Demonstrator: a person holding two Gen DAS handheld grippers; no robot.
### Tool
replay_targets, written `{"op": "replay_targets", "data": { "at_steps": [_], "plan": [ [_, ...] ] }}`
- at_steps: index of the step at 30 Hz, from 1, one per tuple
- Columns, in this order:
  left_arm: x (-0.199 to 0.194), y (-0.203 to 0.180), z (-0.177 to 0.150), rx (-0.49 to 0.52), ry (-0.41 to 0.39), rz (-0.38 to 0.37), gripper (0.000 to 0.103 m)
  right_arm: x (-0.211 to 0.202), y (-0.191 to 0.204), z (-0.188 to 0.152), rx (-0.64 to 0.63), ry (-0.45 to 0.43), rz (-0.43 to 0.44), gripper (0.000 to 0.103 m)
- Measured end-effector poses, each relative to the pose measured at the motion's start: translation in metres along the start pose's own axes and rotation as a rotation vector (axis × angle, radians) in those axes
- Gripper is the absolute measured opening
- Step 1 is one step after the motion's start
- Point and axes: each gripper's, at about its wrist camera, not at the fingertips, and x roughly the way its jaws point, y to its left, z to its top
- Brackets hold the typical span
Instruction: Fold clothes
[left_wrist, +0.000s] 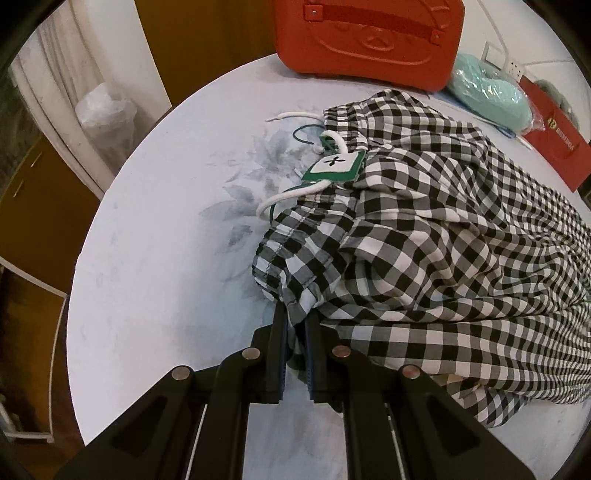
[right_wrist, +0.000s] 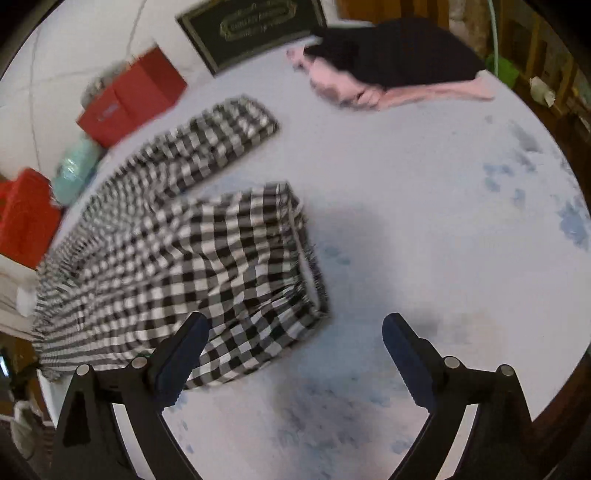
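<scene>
Down at the near edge of the left wrist view, the left claw (left_wrist: 295, 325) is clamped tight on a bunched fold of the checked trousers (left_wrist: 424, 240), pinching the cloth just below the gathered waistband (left_wrist: 280, 251). From that grip the black-and-white garment spreads rumpled to the right and far across the pale counter (left_wrist: 166, 240), whose cover bears a faint grey leaf print. Near the far part of the waistband lie a white drawstring (left_wrist: 291, 192) and a green-and-white tag (left_wrist: 334, 166). Beyond them, at the far edge, stands an orange case (left_wrist: 369, 37), with a mint-green bundle (left_wrist: 487, 92) in clear wrap and a red bag (left_wrist: 554, 144) to its right. In the blurred right wrist view, the right claw (right_wrist: 295, 332) stands wide with nothing pressed between its pads; its left finger (right_wrist: 184, 347) overlaps the near corner of one trouser leg (right_wrist: 221, 266), while the right finger hangs over bare counter. The other leg (right_wrist: 225, 129) stretches away to the far left. Well apart, at the far side, a black garment (right_wrist: 399, 55) lies on a pink one (right_wrist: 369, 92).
</scene>
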Motion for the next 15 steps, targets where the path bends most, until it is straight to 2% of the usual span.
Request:
{"op": "replay_targets", "data": {
  "at_steps": [2, 3, 4, 5, 6, 7, 8, 10, 12, 15],
  "plan": [
    [0.000, 0.001, -0.001, -0.005, -0.002, -0.005, 0.007, 0.012, 0.011, 0.001, -0.015, 0.021, -0.014, 0.092],
    [0.000, 0.001, -0.001, -0.006, -0.003, -0.006, 0.007, 0.017, 0.016, 0.002, -0.023, 0.032, -0.021, 0.085],
    [0.000, 0.001, -0.001, -0.007, -0.005, -0.008, 0.007, 0.022, 0.024, 0.002, -0.050, 0.038, -0.055, 0.057],
    [0.000, 0.000, -0.001, -0.008, -0.005, -0.010, 0.007, 0.027, 0.033, 0.002, -0.080, 0.043, -0.094, 0.038],
    [0.000, 0.000, -0.002, -0.009, -0.005, -0.014, 0.007, 0.029, 0.047, 0.001, -0.155, 0.039, -0.149, 0.030],
    [0.000, 0.001, -0.002, -0.008, -0.005, -0.016, 0.007, 0.030, 0.062, 0.000, -0.239, 0.034, -0.207, 0.015],
    [-0.002, 0.001, -0.002, -0.007, -0.004, -0.018, 0.007, 0.031, 0.076, -0.001, -0.323, 0.029, -0.265, 0.009],
    [-0.005, 0.004, -0.002, -0.011, -0.001, -0.031, 0.007, 0.024, 0.103, -0.004, -0.476, -0.005, -0.372, 0.004],
    [-0.010, 0.006, -0.001, -0.014, -0.001, -0.048, 0.007, -0.009, 0.106, -0.002, -0.475, -0.078, -0.378, 0.004],
    [-0.019, 0.002, -0.005, -0.024, 0.010, -0.135, 0.007, -0.065, 0.075, 0.000, -0.357, -0.157, -0.348, 0.004]
  ]
}}
